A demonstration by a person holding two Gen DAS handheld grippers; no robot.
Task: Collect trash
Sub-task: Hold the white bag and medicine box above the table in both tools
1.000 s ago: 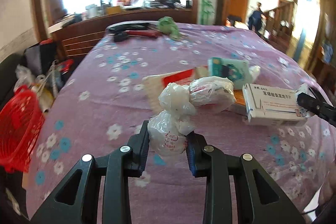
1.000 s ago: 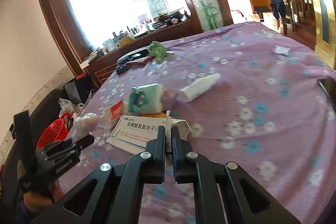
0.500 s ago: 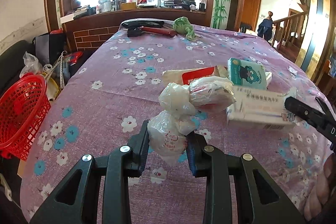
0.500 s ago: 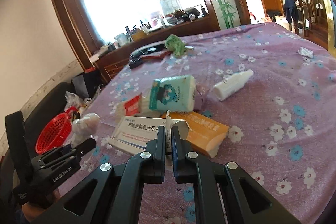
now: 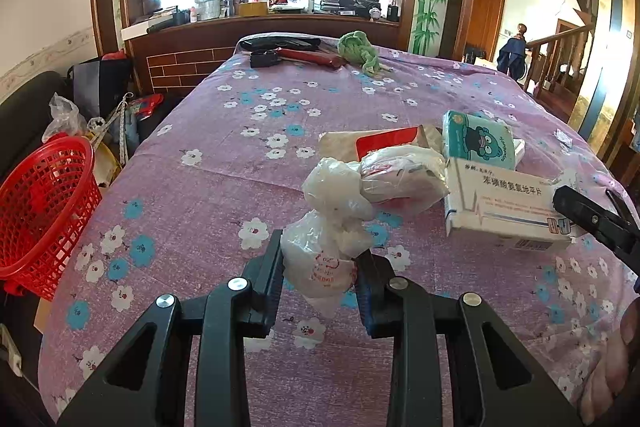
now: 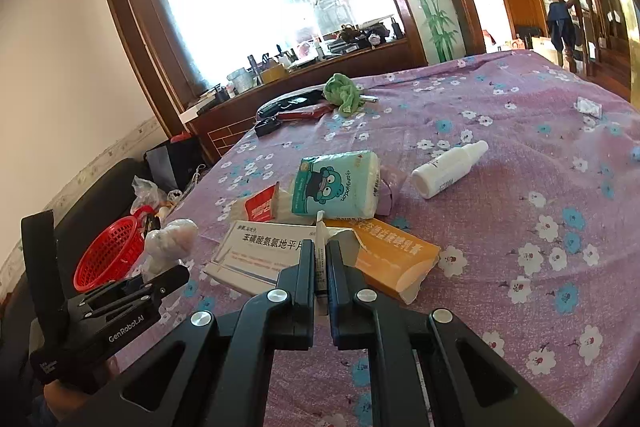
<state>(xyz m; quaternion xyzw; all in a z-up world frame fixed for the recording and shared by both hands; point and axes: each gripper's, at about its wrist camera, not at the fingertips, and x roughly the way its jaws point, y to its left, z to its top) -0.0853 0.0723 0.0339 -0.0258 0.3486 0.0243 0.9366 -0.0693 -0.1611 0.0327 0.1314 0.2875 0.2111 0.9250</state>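
Observation:
My left gripper (image 5: 320, 267) is shut on a knotted white plastic bag (image 5: 340, 211) and holds it above the purple flowered tablecloth (image 5: 224, 163). The bag also shows in the right wrist view (image 6: 170, 241). My right gripper (image 6: 320, 259) is shut on the open flap of a white medicine box (image 6: 260, 251) and holds it lifted over the table. The box also shows in the left wrist view (image 5: 504, 207). A red basket (image 5: 40, 211) stands off the table's left edge, also in the right wrist view (image 6: 108, 255).
On the table lie an orange box (image 6: 396, 259), a teal tissue pack (image 6: 336, 187), a red-and-white packet (image 6: 260, 207), a white spray bottle (image 6: 448, 169), a green cloth (image 6: 340, 93) and dark tools (image 5: 280, 47). Bags (image 5: 64, 115) sit by the basket.
Both grippers have drawn back and risen with their loads. The white box has lifted off the orange box. The red basket now shows more fully at the left.

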